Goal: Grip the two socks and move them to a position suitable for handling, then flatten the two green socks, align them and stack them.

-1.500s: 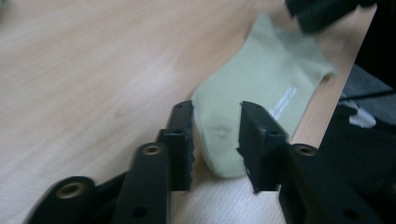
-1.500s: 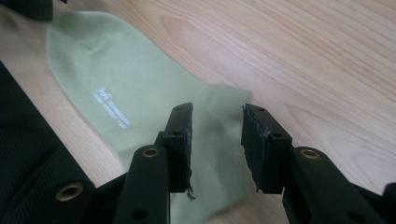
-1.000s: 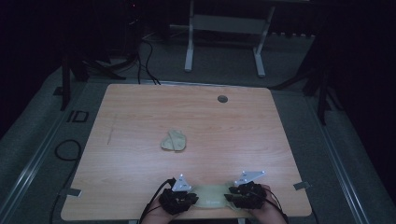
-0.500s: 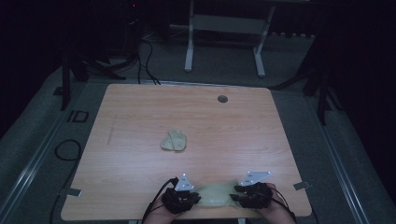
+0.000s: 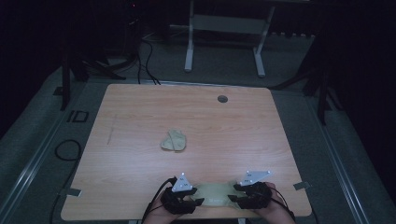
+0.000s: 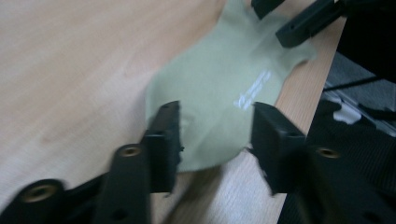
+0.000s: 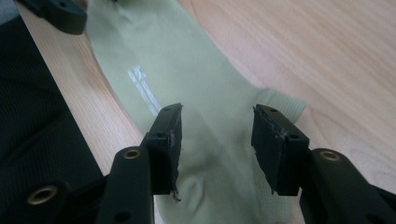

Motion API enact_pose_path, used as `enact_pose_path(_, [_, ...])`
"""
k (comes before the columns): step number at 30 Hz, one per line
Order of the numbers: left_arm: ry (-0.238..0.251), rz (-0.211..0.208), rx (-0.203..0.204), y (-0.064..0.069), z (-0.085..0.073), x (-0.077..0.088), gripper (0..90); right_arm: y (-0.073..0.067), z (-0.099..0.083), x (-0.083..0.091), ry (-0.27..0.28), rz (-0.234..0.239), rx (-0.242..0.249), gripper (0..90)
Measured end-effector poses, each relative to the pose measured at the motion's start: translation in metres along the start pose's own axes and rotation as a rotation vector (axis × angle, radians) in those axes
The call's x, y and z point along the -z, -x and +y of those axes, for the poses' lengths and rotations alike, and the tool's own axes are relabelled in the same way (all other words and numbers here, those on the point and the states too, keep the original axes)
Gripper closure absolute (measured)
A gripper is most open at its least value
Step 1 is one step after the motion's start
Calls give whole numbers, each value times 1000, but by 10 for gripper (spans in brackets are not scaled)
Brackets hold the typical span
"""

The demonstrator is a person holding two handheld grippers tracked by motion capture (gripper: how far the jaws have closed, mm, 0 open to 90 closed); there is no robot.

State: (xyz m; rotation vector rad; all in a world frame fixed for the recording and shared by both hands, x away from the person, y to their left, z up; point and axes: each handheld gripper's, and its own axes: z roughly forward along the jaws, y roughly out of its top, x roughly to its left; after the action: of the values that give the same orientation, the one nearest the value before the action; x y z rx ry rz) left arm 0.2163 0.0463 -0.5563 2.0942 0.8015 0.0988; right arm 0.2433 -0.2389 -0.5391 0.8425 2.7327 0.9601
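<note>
A pale green sock [image 5: 215, 195] lies flat at the near edge of the wooden table [image 5: 140, 116], between the two grippers. The left gripper [image 6: 215, 135] and right gripper [image 7: 215, 135] have just been opening; each pair of jaws stands spread over one end of the sock, pads clear of the fabric. A second, crumpled sock [image 5: 174, 141] rests mid-table, well apart.

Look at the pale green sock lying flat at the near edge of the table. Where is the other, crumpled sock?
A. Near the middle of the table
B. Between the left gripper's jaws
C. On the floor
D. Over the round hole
A: the crumpled sock lies near the middle of the table, well apart from the flat sock.
</note>
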Motion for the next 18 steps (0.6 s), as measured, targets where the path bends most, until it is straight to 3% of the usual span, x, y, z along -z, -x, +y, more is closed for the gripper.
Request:
enact_pose_path(5, [23, 5, -4, -4, 3, 8, 404, 0, 7, 2, 11, 4, -11, 485])
enact_pose_path(9, [8, 27, -33, -8, -1, 16, 381, 3, 10, 6, 17, 13, -32, 444])
enact_pose_path(11, [0, 48, -30, -12, -3, 20, 372, 6, 9, 9, 15, 3, -37, 445])
enact_pose_path(14, [20, 52, -5, -18, -8, 28, 358, 8, 7, 13, 9, -15, -41, 445])
enact_pose_path(18, [35, 45, -3, -24, -13, 37, 313, 11, 4, 17, 8, -31, -55, 446])
